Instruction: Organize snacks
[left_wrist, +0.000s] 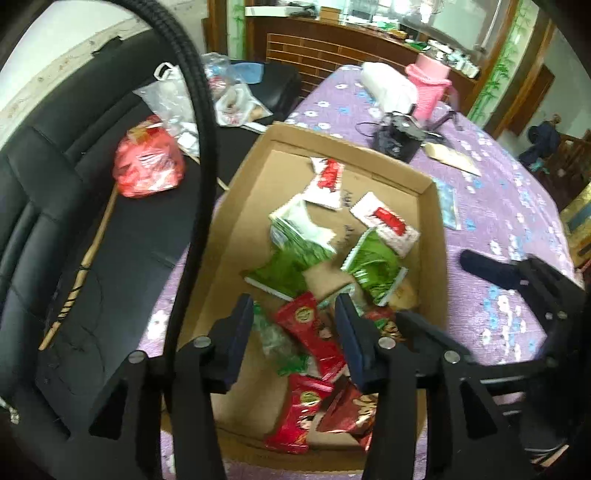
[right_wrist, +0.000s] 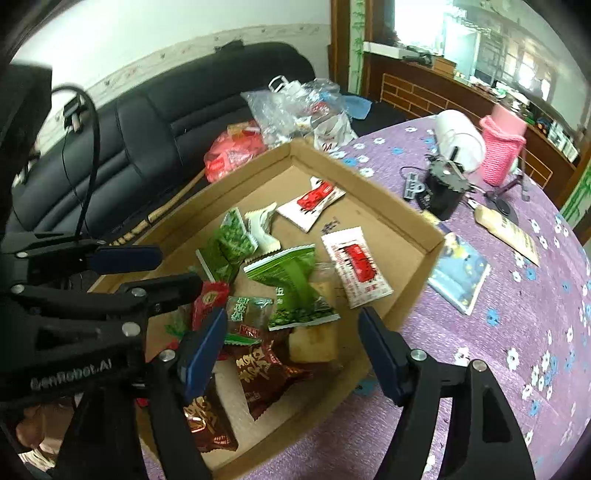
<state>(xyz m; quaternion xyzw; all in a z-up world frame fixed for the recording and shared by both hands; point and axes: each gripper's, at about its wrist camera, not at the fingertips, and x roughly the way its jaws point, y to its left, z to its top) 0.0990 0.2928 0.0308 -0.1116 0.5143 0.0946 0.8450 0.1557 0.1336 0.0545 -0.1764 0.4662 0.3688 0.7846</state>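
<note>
Apparently purple floral tablecloth (right_wrist: 480, 369) beside black sofa (right_wrist: 166, 122)

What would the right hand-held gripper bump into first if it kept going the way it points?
Probably the pale tan snack lying in the cardboard box, between the open right hand-held gripper fingers; depth is hard to judge.
</note>
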